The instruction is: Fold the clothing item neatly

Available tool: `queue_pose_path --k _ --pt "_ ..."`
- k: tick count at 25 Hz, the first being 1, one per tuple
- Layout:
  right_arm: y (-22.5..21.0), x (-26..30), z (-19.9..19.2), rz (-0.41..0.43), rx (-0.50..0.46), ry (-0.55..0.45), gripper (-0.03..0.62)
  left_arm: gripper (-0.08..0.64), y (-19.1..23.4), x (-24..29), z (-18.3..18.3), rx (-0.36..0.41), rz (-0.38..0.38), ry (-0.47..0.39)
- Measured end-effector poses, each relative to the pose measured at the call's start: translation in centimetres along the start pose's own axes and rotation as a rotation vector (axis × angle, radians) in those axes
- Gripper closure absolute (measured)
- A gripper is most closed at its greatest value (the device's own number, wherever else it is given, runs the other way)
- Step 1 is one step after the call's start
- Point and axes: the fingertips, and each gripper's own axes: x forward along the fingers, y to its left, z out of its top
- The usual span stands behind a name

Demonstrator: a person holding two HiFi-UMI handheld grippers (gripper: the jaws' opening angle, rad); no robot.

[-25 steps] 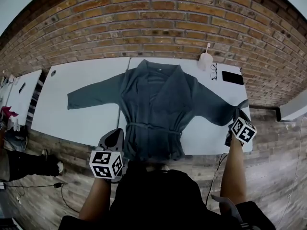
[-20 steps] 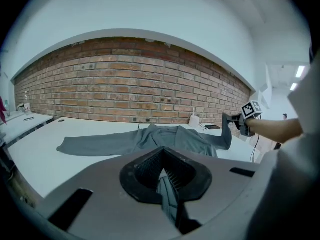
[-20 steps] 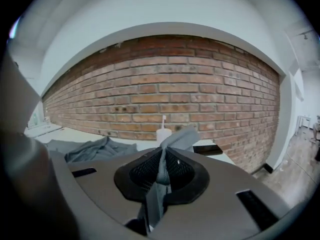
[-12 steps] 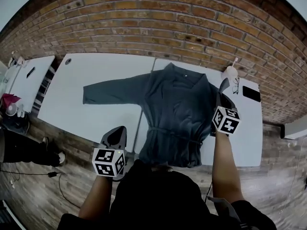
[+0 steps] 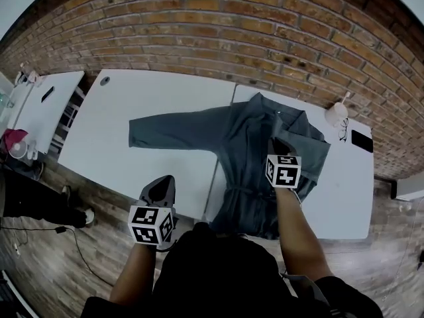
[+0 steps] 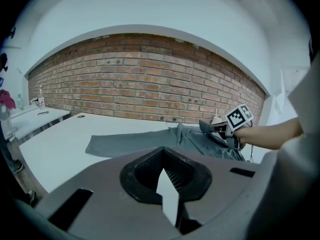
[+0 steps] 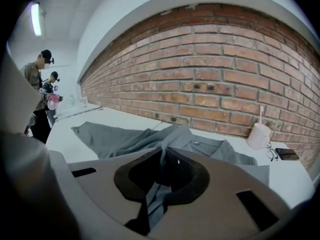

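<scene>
Below the brick wall (image 5: pixel 218 25), the head view shows a grey wrap jacket (image 5: pixel 248 177) lying flat across two white tables (image 5: pixel 132 105), collar toward the wall and tied waist away from it. One sleeve (image 5: pixel 172 131) stretches out along the wall to the left. The other is doubled over the chest, its cloth pinched in the right gripper (image 5: pixel 278 146). The left gripper (image 5: pixel 161 183) hangs off the table edge farthest from the wall, well apart from the cloth. A cup (image 5: pixel 336 113), glasses (image 5: pixel 344 130) and a phone (image 5: pixel 362 141) sit near the wall, just right of the jacket.

From the left gripper view, its jaws are pressed together with nothing between them. Beyond them the outstretched sleeve runs parallel to the wall.

From the right gripper view, the jaws are nipped on a fold of grey fabric that trails down between them, with the rest of the jacket spread toward the wall.

The cloth looks light, soft and limp, so it probably sags and creases wherever it is unsupported and slides readily on the smooth tabletop. Good holds seem to be the cuff of the outstretched sleeve and its shoulder seam, then the hem corners, taken at two points at once.
</scene>
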Motion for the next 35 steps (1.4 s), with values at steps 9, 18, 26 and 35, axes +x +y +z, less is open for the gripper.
queue_pose_path --k 9,18,26,35 --pt "6.3 3.4 -5.6 0.156 -0.039 0.156 0.518 0.561 3.4 1.8 -0.1 -0.026 -0.019 0.017" --pt "12.5 1.1 -3.9 0.385 0.078 0.036 0.423 0.560 4.7 3.6 0.3 -0.014 -0.059 0.026" --pt "0.3 1.9 -7.9 -0.073 0.266 0.220 0.495 0.561 5.0 4.4 0.2 0.007 -0.102 0.042" --pt "5.4 4.0 -7.0 0.025 0.147 0.279 0.591 0.560 7.5 5.1 0.2 0.018 -0.105 0.056"
